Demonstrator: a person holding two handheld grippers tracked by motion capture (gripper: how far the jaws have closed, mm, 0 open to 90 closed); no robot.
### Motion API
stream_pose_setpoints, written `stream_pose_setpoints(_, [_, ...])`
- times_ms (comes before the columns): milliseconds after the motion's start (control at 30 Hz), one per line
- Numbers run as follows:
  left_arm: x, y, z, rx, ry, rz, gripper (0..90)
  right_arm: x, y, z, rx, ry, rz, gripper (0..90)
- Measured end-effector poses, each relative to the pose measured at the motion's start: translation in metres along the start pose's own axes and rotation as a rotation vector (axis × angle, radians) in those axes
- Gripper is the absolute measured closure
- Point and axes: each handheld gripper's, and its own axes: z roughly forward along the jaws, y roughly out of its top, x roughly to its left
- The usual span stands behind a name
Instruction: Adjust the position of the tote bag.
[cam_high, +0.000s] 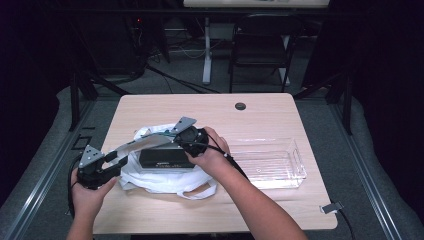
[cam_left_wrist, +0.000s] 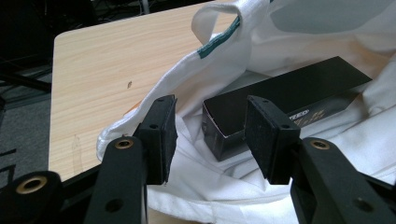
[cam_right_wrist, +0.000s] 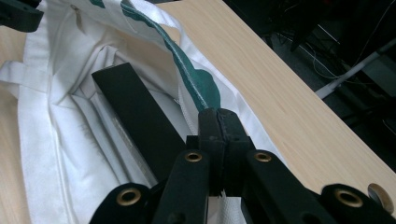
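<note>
Risk: bag rim slips, mouth collapses over box.
White tote bag (cam_high: 165, 175) lies on wooden table (cam_high: 260, 107); black carton (cam_high: 165, 158) sits inside, at 9 o'clock of clear tray (cam_high: 295, 170). Right gripper (cam_right_wrist: 219, 122) clenched on bag's green-trimmed rim (cam_right_wrist: 187, 70); left gripper (cam_left_wrist: 210, 135) released, straddling the carton end, may snag cloth.

Dim room, lit table (cam_high: 150, 107) from above, dark surroundings, soft focus, slight blur, bright white bag (cam_high: 165, 180)

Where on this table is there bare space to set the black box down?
Bare wood lies behind the white bag up to the table's far edge, and along the near edge. The clear tray sits empty. Crowded around the bag, where both grippers work.
</note>
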Motion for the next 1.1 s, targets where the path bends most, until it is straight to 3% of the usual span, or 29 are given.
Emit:
stream_pose_setpoints(267, [0.000, 0.000, 0.001, -0.004, -0.003, -0.004, 53.1, -0.010, 0.001, 0.007, 0.006, -0.006, 0.030, 89.8])
stream_pose_setpoints(400, [0.000, 0.006, 0.000, -0.033, -0.054, -0.047, 51.7, -0.015, 0.002, 0.012, 0.014, -0.013, 0.038, 89.8])
stream_pose_setpoints(733, [-0.004, 0.012, 0.002, -0.035, -0.055, -0.035, 51.0, -0.023, 0.003, 0.022, 0.016, -0.018, 0.046, 89.8])
stream_pose_setpoints(800, [-0.003, 0.014, 0.005, -0.014, -0.057, -0.023, 50.6, -0.025, 0.003, 0.023, 0.012, -0.017, 0.049, 89.8])
stream_pose_setpoints(900, [-0.001, 0.019, 0.009, 0.019, -0.038, 0.007, 50.6, -0.027, 0.002, 0.025, 0.022, -0.019, 0.042, 89.8])
stream_pose_setpoints(1100, [0.008, 0.029, 0.016, 0.028, -0.008, 0.027, 50.6, -0.029, 0.001, 0.029, 0.024, -0.021, 0.048, 89.8])
